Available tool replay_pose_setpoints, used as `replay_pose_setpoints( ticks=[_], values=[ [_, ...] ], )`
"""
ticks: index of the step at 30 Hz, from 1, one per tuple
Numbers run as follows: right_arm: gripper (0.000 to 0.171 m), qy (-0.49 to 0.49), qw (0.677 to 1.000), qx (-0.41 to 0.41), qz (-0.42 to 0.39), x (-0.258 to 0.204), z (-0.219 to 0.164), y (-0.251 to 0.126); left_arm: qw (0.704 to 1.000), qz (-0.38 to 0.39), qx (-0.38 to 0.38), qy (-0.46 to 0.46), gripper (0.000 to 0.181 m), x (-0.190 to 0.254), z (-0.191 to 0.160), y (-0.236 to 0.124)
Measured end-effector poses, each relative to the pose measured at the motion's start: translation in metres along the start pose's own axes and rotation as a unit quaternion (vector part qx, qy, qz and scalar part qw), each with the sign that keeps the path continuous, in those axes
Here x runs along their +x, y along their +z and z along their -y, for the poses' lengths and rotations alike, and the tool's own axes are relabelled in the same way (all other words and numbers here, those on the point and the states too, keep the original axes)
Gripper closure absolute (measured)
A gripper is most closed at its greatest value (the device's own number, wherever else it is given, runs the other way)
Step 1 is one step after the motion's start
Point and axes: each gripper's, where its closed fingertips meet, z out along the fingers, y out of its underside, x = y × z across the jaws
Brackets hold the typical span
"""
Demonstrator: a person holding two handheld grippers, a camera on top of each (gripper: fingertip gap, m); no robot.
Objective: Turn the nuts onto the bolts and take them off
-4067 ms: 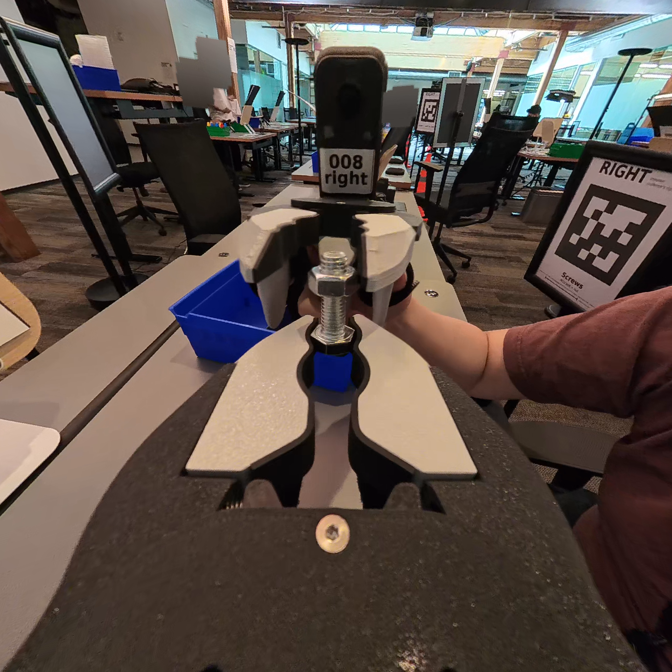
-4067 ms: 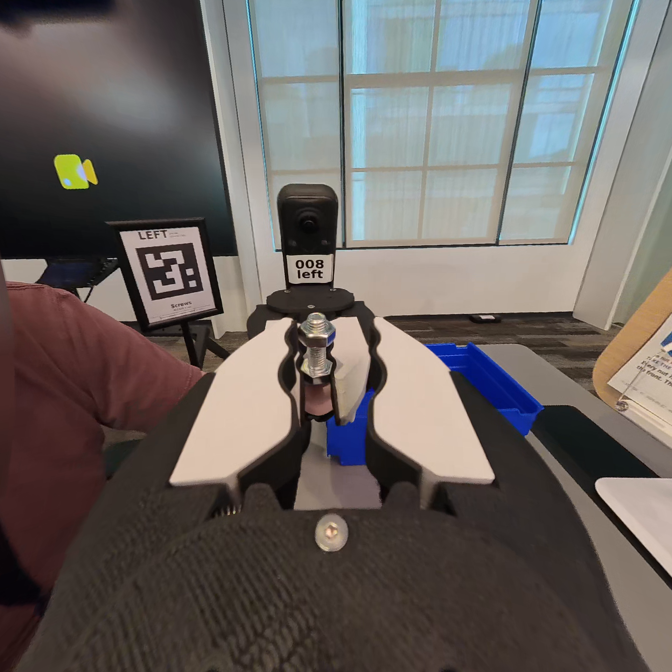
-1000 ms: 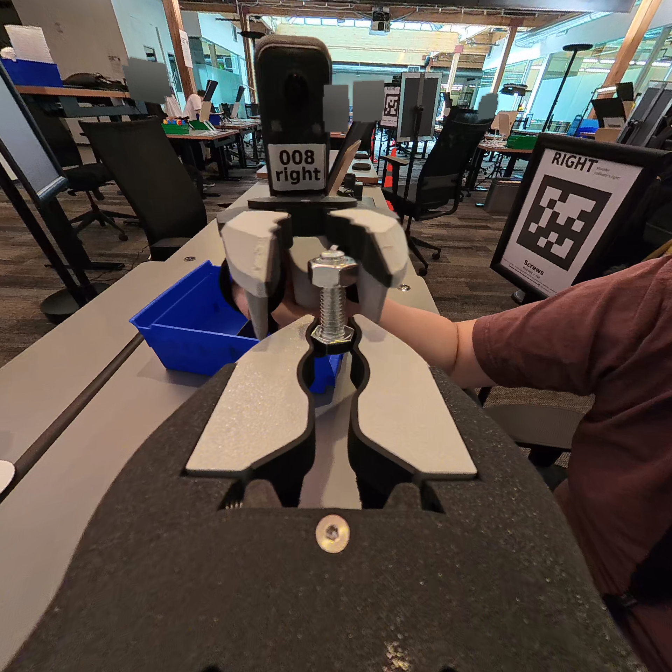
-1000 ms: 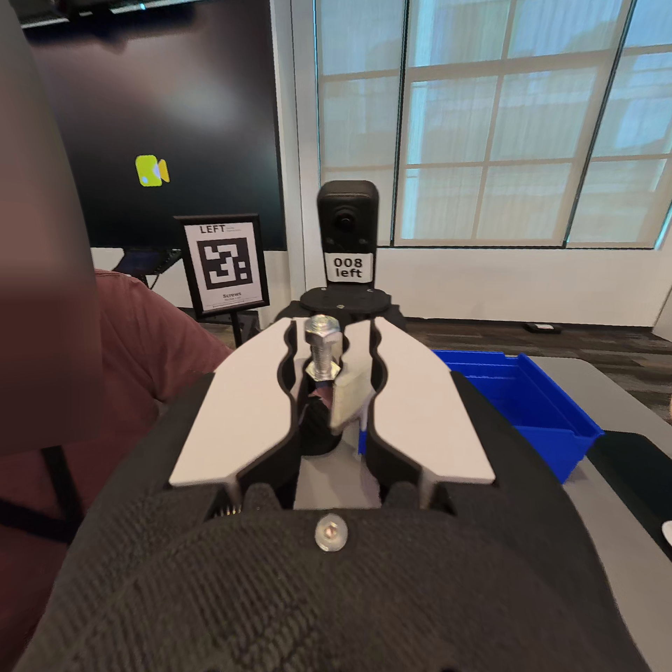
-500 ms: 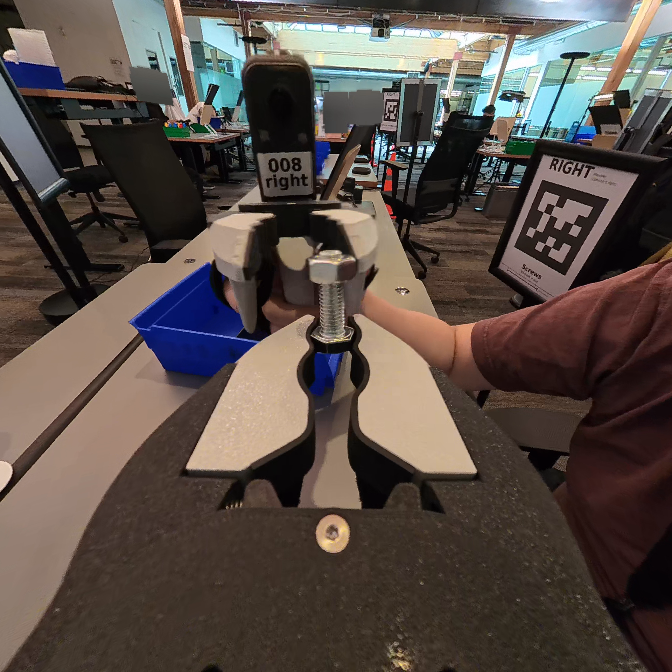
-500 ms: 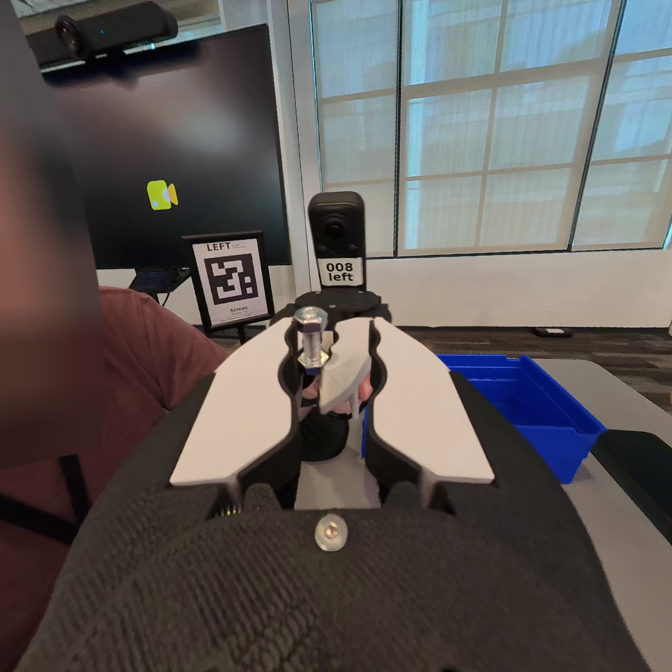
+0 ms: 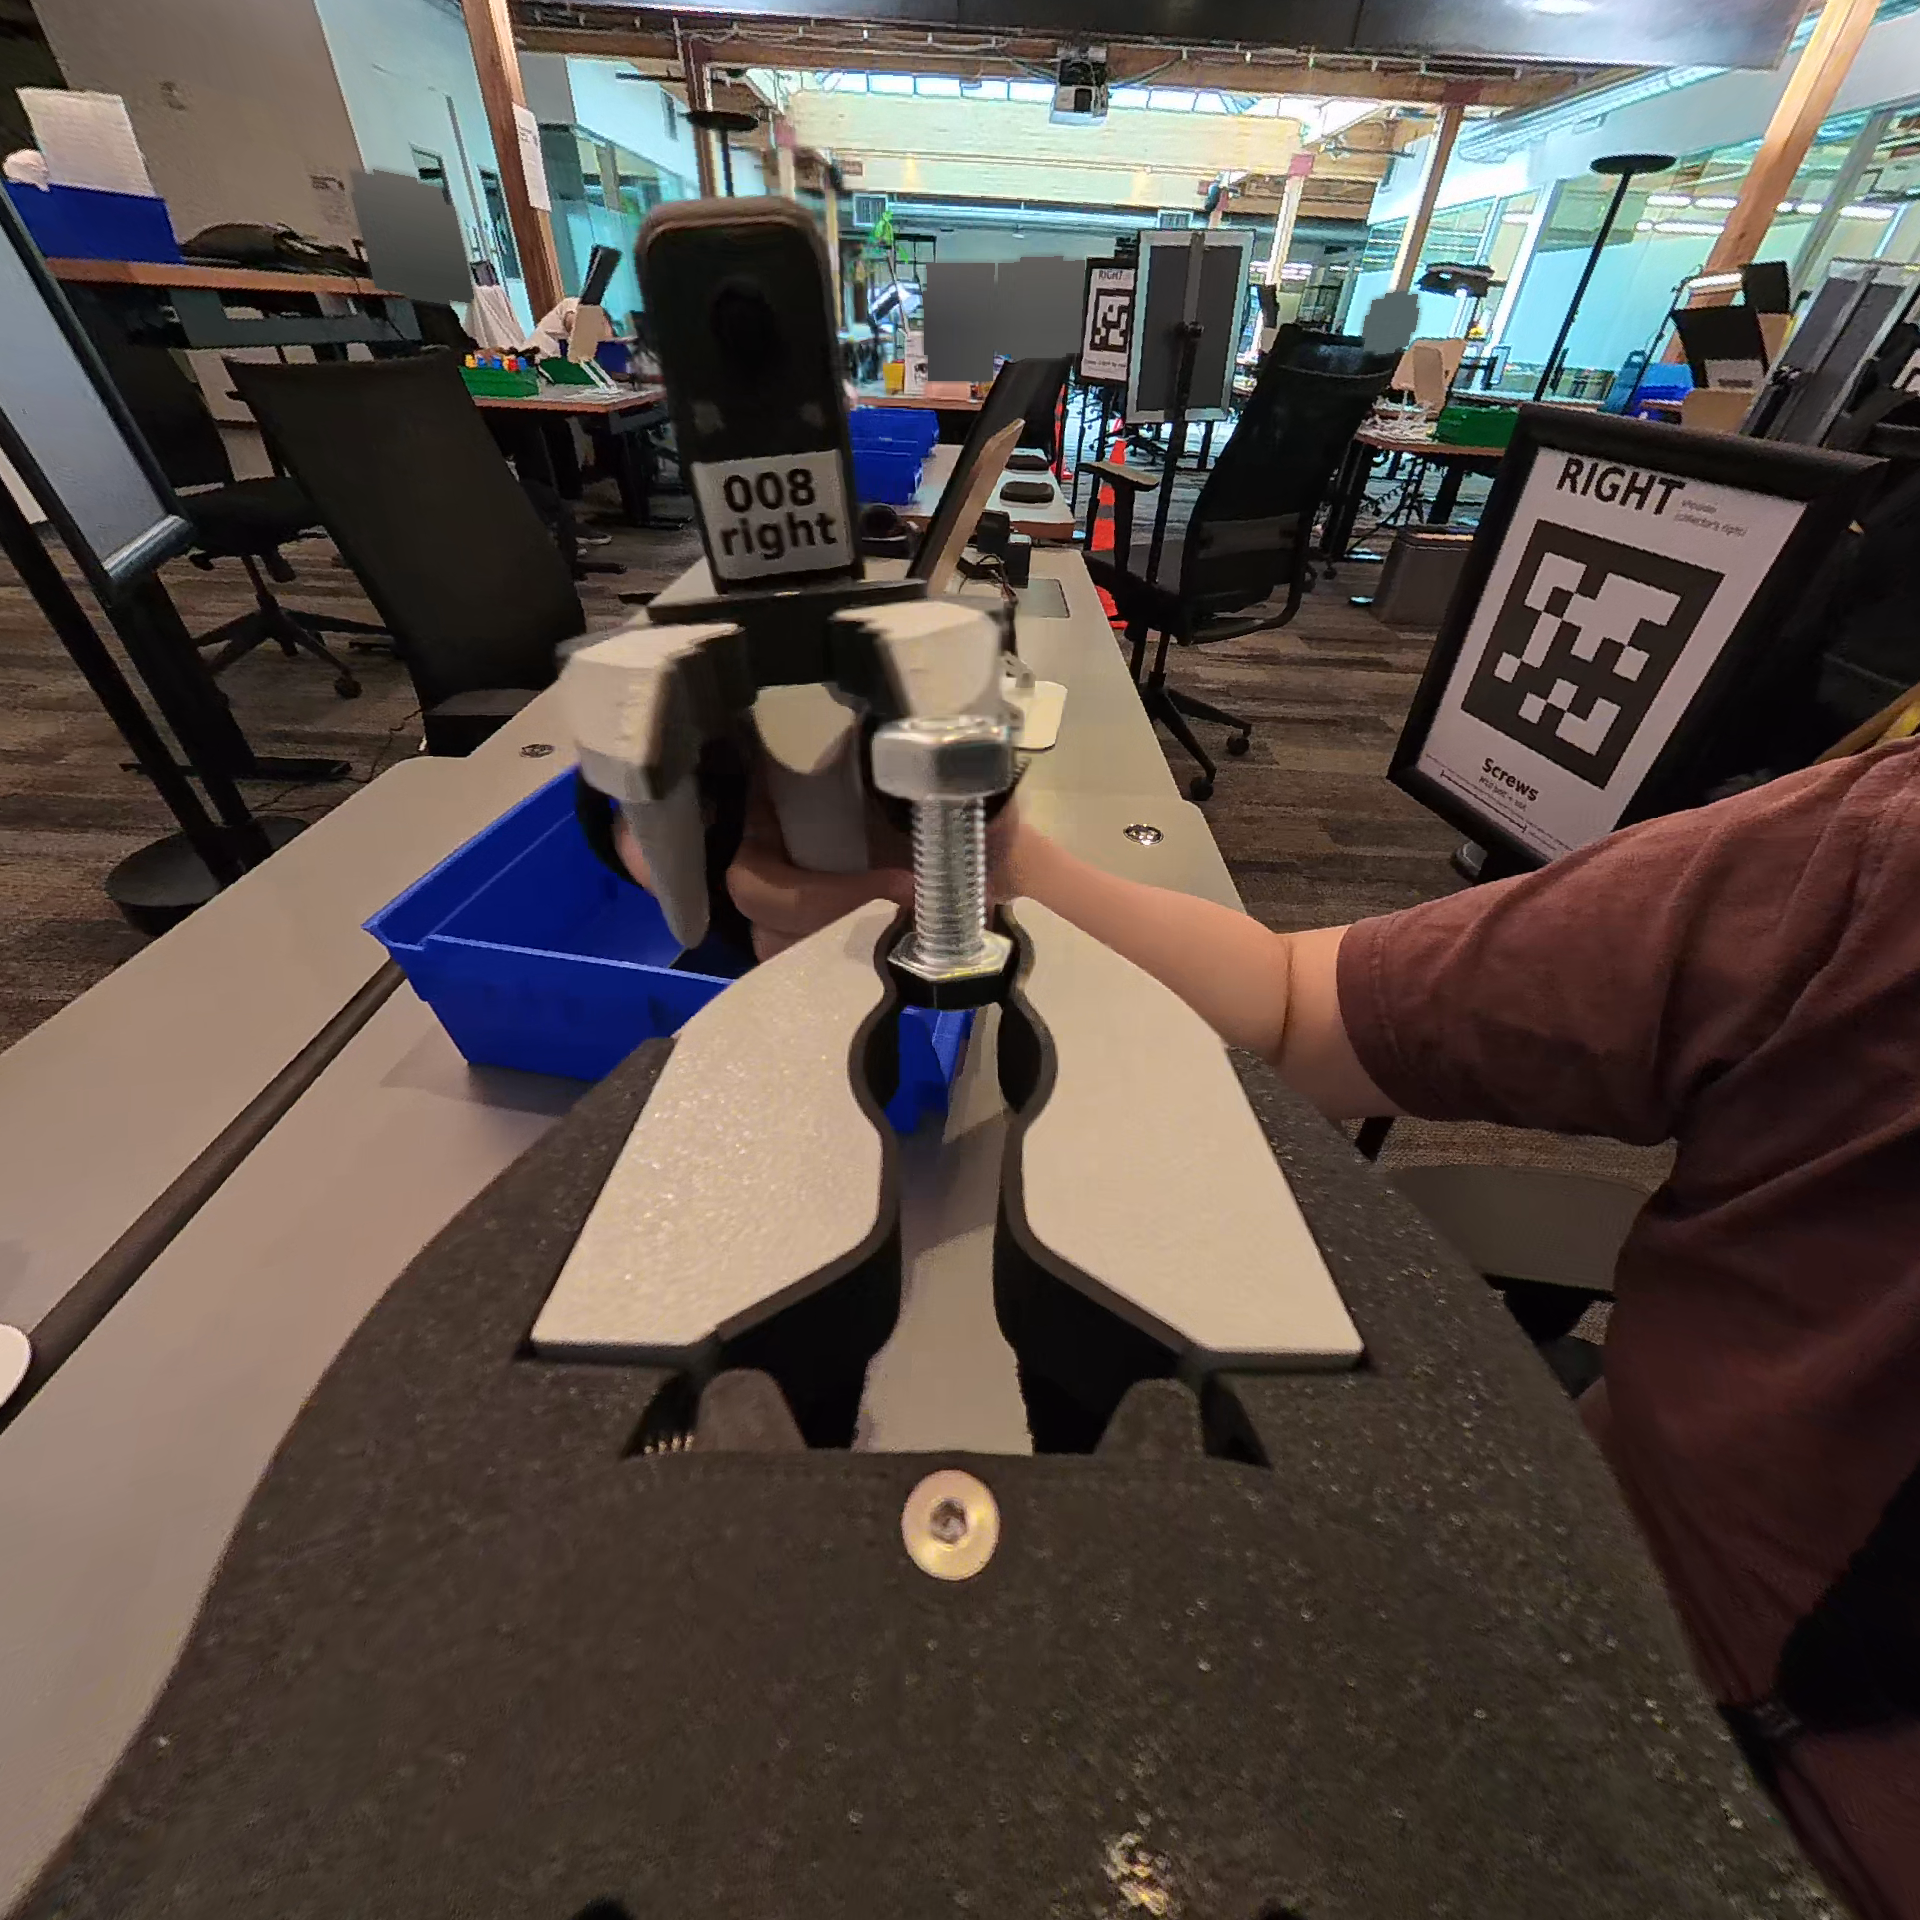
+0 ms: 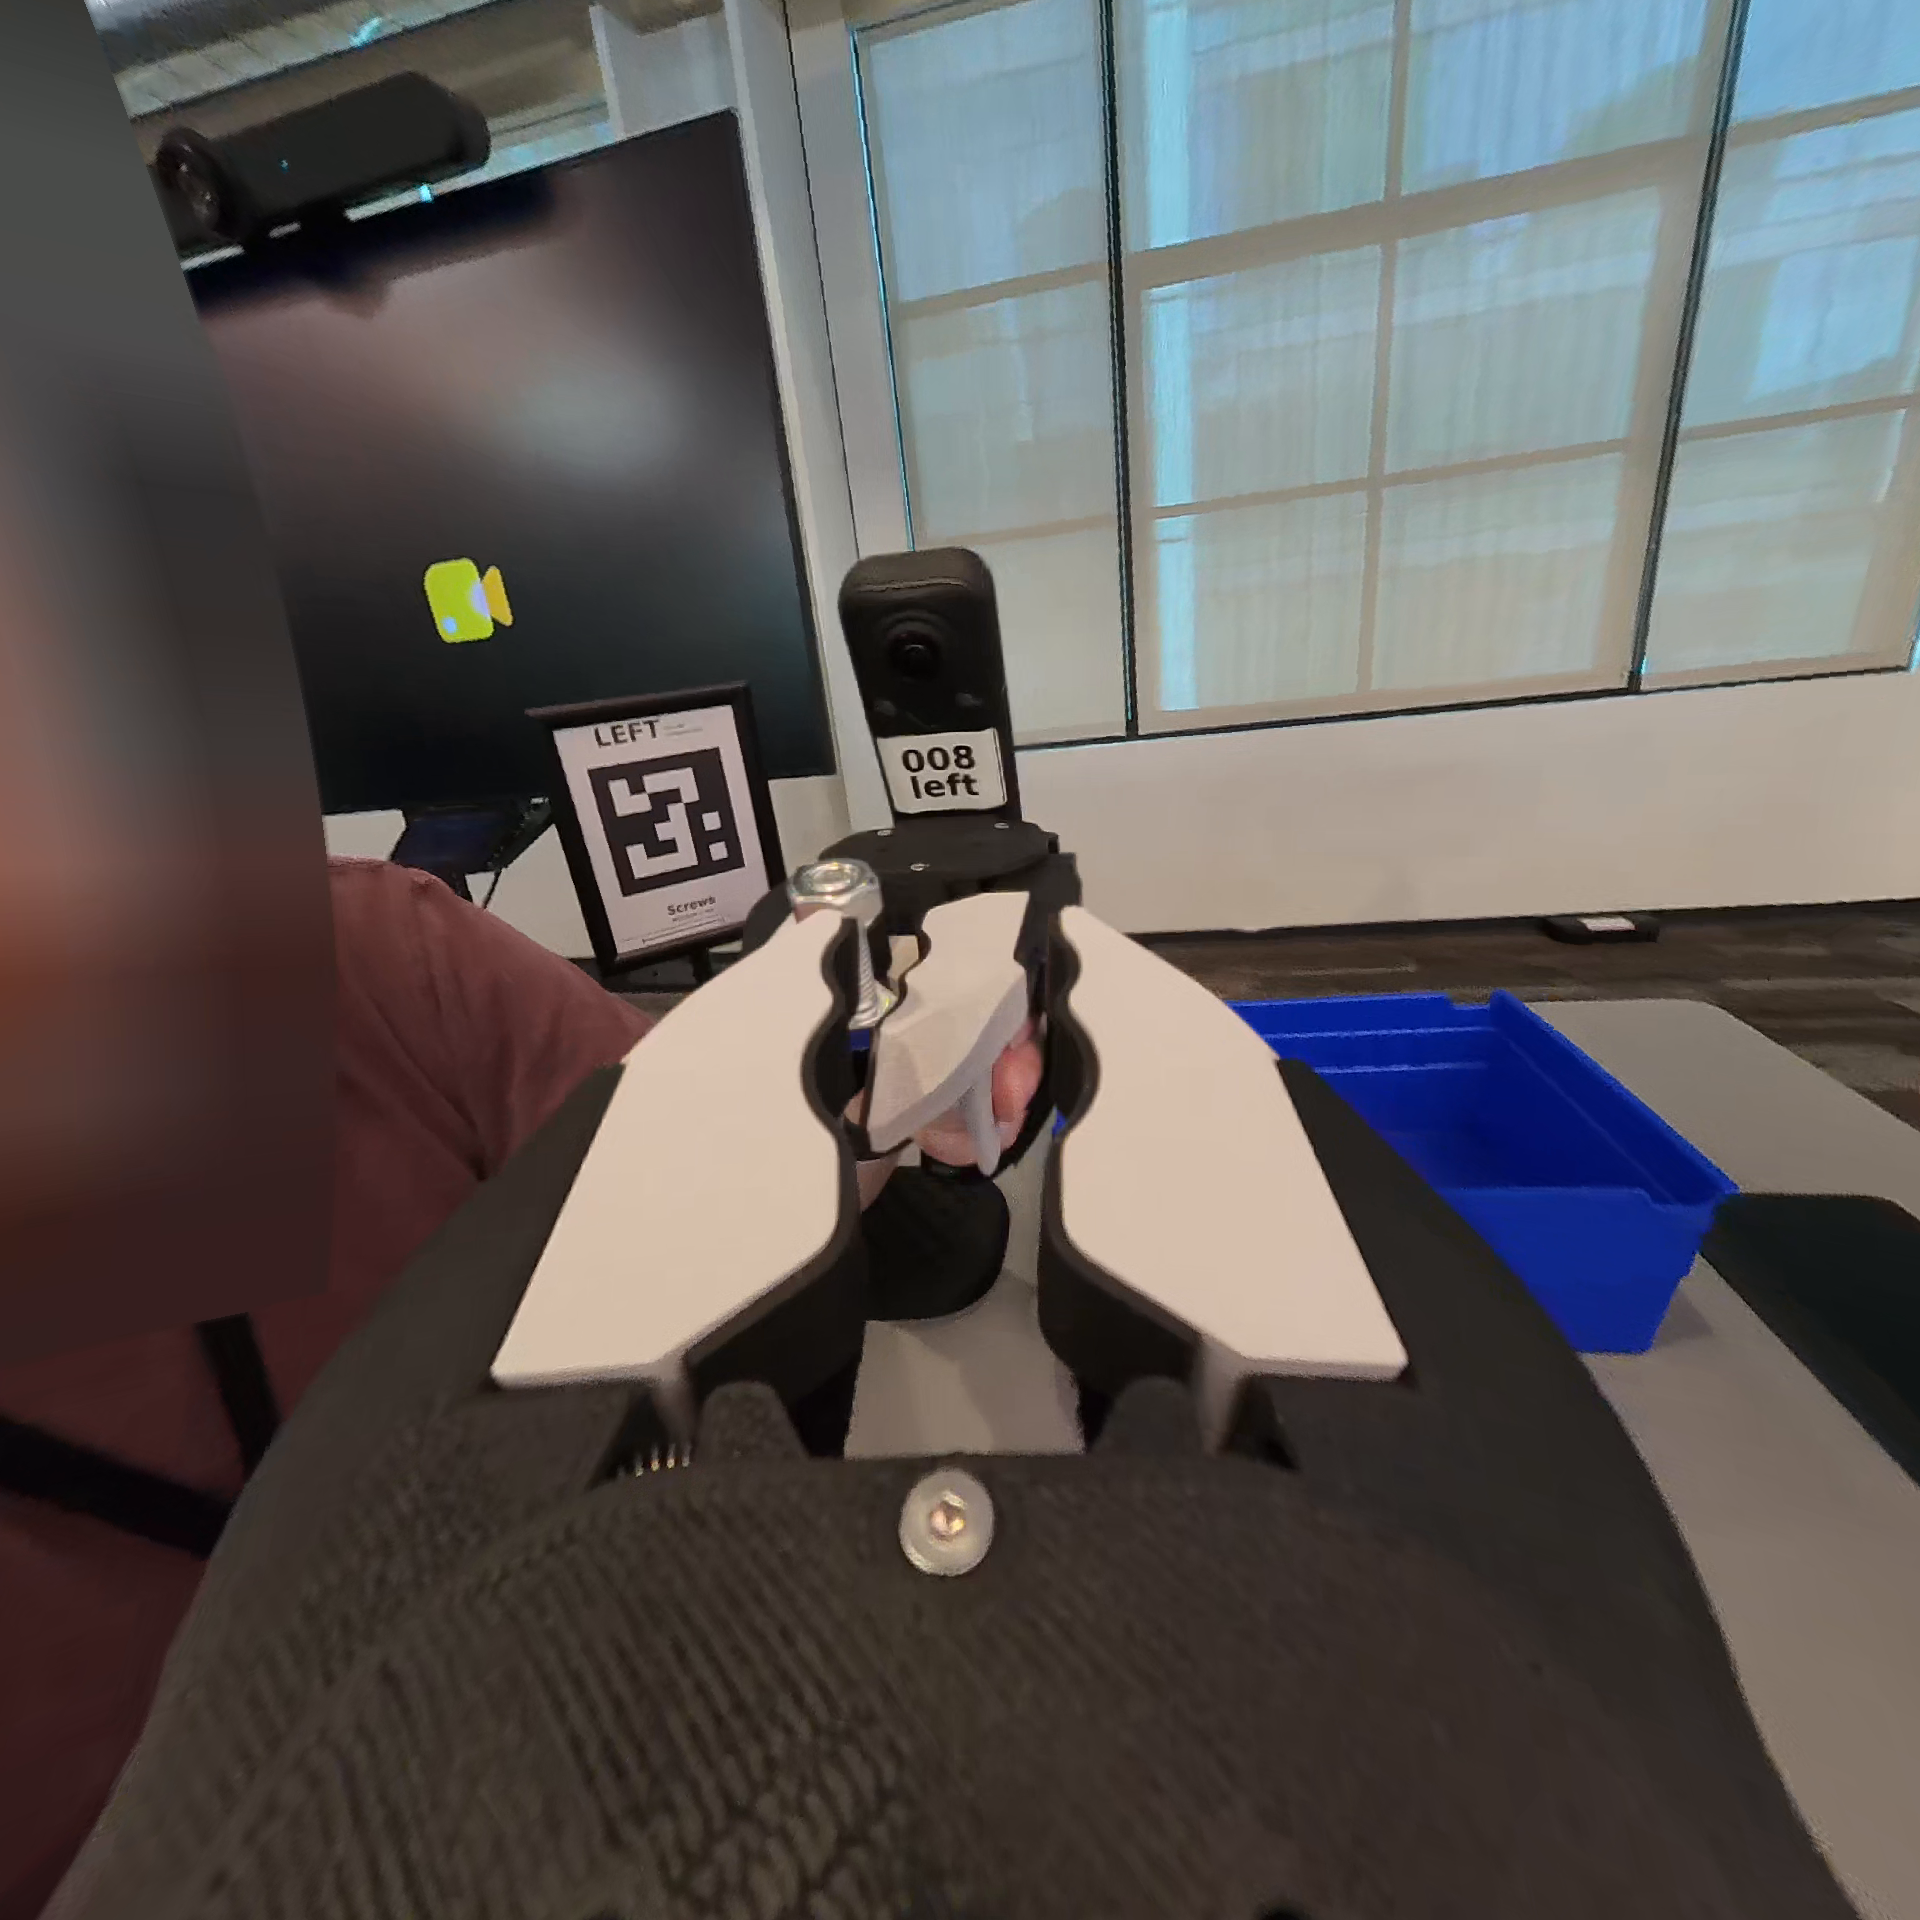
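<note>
Bolt [image 7: 943, 831]: held upright in the air above the grey table [image 7: 156, 1091], hex head on top, threaded shank pointing down.
Nut [image 7: 948, 958]: seated low on the shank, at the end opposite the head; the threads between nut and head are bare.
Left gripper [image 7: 945, 971]: its fingers are pressed in on the nut, which is pinched in the notch near the tips; the bolt is carried by this grip alone.
Right gripper [image 7: 727, 821]: seen facing the left one, fingers spread apart and closed on nothing; in the left wrist view it sits behind and to the left of the bolt head, apparently not touching it. In its own view the bolt [image 8: 854, 961] stands at the left fingertip [image 8: 790, 977] rather than between the two.
Blue bin [image 7: 540, 945]: resting on the table below and behind both grippers; its contents cannot be made out.
Step in hand: judged to be a regrip between turns, the nut being held fixed while the free gripper is lined up on the head.
Next move: the spread fingers would need to be centred around the hex head and closed on its flats, then rotated about the shank axis; an off-centre closure could tilt the bolt in the nut.
</note>
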Motion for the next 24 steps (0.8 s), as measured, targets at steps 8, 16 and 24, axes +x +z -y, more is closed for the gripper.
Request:
replay_pose_setpoints(
  ticks=[8,16,24],
  values=[
    [0.134,-0.034,0.999,-0.015,0.019,-0.019,-0.003,0.015,1.0,0.0,-0.002,-0.004,0.167,-0.001,-0.002,0.002],
    [0.136,-0.009,1.0,0.007,0.023,-0.014,0.007,0.003,1.0,0.002,0.0,0.004,0.167,0.001,0.001,0.0],
    [0.136,-0.018,1.0,-0.006,0.003,-0.012,0.004,0.008,1.0,-0.002,0.003,0.0,0.167,0.002,0.001,0.001]
  ],
)
